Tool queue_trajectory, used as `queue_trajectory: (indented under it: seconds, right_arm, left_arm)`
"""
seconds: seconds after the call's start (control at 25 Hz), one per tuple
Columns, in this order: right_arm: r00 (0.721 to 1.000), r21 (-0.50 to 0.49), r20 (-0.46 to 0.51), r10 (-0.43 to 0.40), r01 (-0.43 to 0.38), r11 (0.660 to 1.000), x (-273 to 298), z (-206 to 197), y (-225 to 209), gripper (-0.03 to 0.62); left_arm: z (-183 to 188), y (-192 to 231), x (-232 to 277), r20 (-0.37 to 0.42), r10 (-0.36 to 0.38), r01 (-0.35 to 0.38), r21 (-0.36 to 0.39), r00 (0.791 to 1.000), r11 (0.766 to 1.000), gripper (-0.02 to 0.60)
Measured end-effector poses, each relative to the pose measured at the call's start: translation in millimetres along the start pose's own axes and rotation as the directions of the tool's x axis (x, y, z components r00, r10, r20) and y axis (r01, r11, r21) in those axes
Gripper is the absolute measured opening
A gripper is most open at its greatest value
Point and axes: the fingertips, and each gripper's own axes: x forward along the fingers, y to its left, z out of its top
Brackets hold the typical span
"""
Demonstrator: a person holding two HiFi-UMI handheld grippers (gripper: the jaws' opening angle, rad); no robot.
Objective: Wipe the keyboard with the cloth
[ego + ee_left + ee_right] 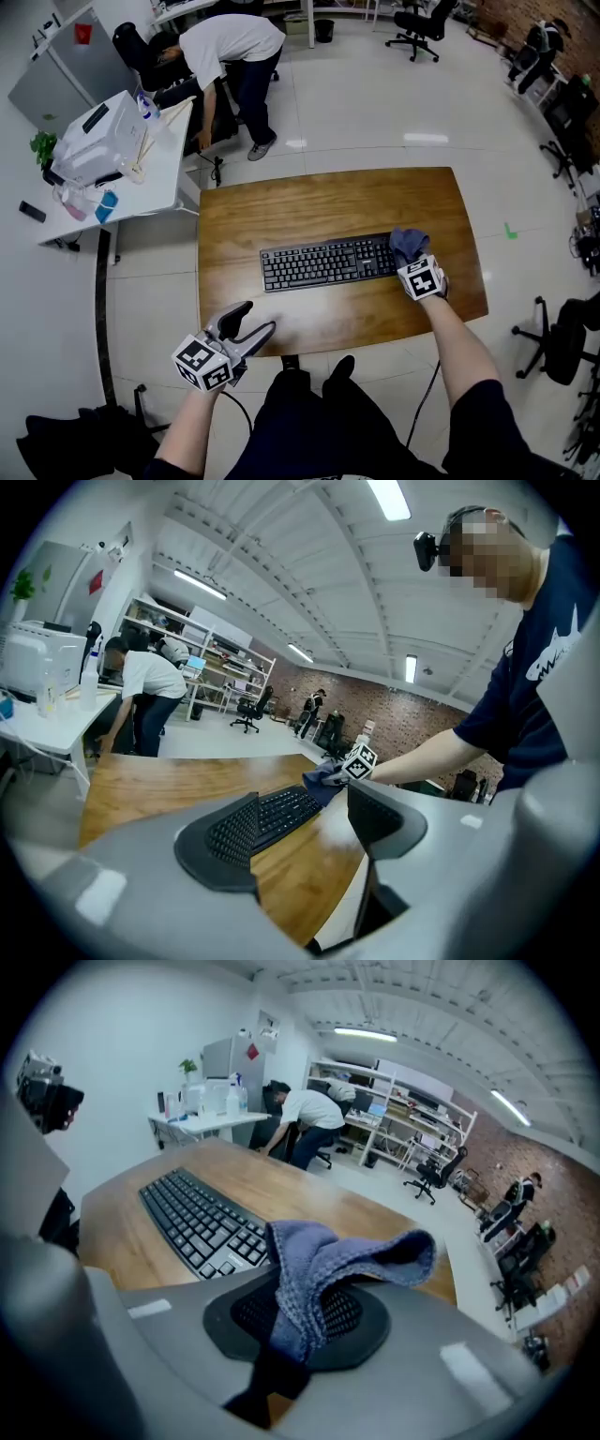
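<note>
A black keyboard point(323, 262) lies across the middle of the brown wooden table point(281, 206). My right gripper point(413, 262) is shut on a blue-grey cloth point(408, 244), which rests at the keyboard's right end. In the right gripper view the cloth point(323, 1265) bunches up out of the shut gripper point(300, 1321), with the keyboard point(197, 1211) just beyond to the left. My left gripper point(258, 317) hangs open over the table's front left edge, holding nothing. The left gripper view looks between the open gripper point(305, 817) at the keyboard point(281, 810) and the cloth point(323, 782).
A white desk point(164, 178) with a white machine point(98, 141) stands off the table's far left corner. A person in a white shirt point(230, 42) bends over beside it. Office chairs point(562, 342) stand to the right. My knees point(309, 394) are at the front edge.
</note>
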Motion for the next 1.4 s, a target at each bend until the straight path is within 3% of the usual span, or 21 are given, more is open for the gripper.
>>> queue_trajectory:
  seconds: [0.24,0.48,0.68,1.08,1.4]
  right_arm:
    - [0.993,-0.042,-0.115,-0.020,0.015,0.999,48,-7,10,0.061]
    - [0.988,-0.071,-0.141,0.059,-0.069,0.995,69,7,56,0.061]
    - [0.980,-0.124,-0.115,0.159,-0.173,0.977,77,32,125,0.061]
    - [0.924,-0.179,-0.078,0.375,-0.383,0.906,78,81,279,0.061]
    - [0.849,-0.276,-0.113,0.516,-0.526,0.804,79,99,376,0.061]
  left_arm:
    - [-10,25,6,-0.043,-0.013,0.013,-0.017,0.999,1.000,0.288]
    - [-16,43,3,-0.045,-0.019,0.017,-0.035,0.999,0.999,0.288]
    - [-15,50,3,-0.044,-0.020,0.018,-0.045,0.999,0.999,0.288]
    - [-20,64,-10,-0.038,-0.010,0.007,-0.057,0.999,0.998,0.288]
    - [-27,74,-24,-0.053,0.028,-0.032,-0.068,0.998,0.997,0.288]
